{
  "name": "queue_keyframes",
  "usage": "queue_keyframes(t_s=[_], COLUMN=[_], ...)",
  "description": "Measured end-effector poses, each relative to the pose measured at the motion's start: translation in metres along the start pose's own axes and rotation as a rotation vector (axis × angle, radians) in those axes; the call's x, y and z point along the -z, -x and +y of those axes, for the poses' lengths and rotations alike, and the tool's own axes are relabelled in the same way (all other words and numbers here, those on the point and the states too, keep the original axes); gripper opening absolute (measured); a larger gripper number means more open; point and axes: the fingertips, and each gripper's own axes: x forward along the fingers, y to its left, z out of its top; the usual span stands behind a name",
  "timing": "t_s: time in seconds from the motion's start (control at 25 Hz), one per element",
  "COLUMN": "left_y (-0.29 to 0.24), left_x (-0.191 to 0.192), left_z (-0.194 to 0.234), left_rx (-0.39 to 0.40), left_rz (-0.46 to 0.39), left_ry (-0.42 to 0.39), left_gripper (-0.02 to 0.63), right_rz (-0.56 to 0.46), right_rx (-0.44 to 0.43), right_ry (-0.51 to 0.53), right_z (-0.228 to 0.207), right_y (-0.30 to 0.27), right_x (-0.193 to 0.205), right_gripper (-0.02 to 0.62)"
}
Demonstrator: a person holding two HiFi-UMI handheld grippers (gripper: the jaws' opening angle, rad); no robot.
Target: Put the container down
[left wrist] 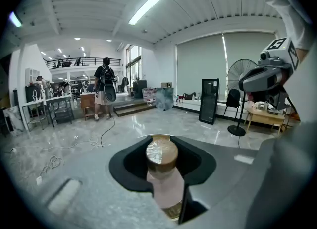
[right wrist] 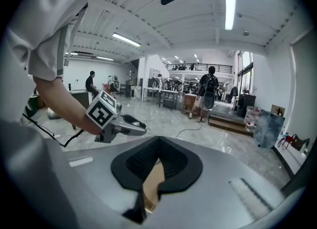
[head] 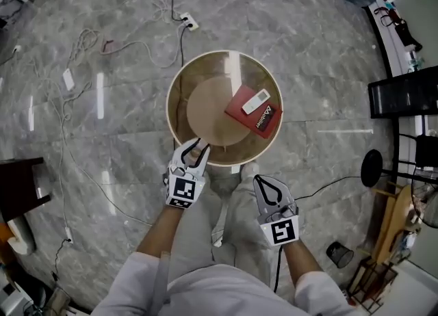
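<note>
Two grippers are out in front of the person, and only one is carrying anything. The left gripper [head: 196, 148] is clamped on the container [left wrist: 162, 161], its black pads snug against both sides. The right gripper [head: 263, 183] has its jaws drawn together with nothing between them.

From the head view, the left gripper's tips sit at the near rim of the round worktop [head: 172, 117], so the container is there at the edge. I cannot tell whether its base touches the surface. The right gripper is off the worktop, short of the near rim and above the person's legs.

Bare surface fills the worktop's middle and left. A red book [head: 263, 120] lies on the right half with a white remote [head: 255, 101] on top, well apart from the container. Cables [head: 75, 68] trail over the floor beyond.

The container is a small cylinder with a pinkish body, a brown band near the top and a shiny, crinkled silvery cap.
</note>
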Motion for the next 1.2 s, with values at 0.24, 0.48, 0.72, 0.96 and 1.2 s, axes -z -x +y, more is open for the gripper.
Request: queue_keyframes(t_s=[0.24, 0.48, 0.72, 0.96, 1.2], left_y=[-0.049, -0.087, -0.137, -0.168, -0.184], left_x=[0.061, 0.112, 0.164, 0.198, 0.217], left_z=[0.020, 0.032, 0.031, 0.029, 0.029], left_rx=[-0.072, -0.141, -0.149, -0.155, -0.150], left_rz=[0.025, 0.046, 0.065, 0.068, 0.062], left_ry=[0.014, 0.063, 0.067, 0.078, 0.079], left_gripper=[0.117, 0.117, 0.117, 0.117, 0.115], right_rz=[-0.005, 0.020, 0.021, 0.039, 0.066], right_rx=[-0.076, -0.123, -0.143, -0.158, -0.168], right_ry=[-0.018, -0.048, -0.068, -0.078, -0.086], right_z=[-0.012, -0.027, -0.044, -0.049, -0.049], right_y=[-0.043, -0.074, -0.105, -0.121, -0.129], right_x=[0.047, 0.091, 0.131, 0.166, 0.188], right_gripper=[0.006, 0.006, 0.006, 0.006, 0.006])
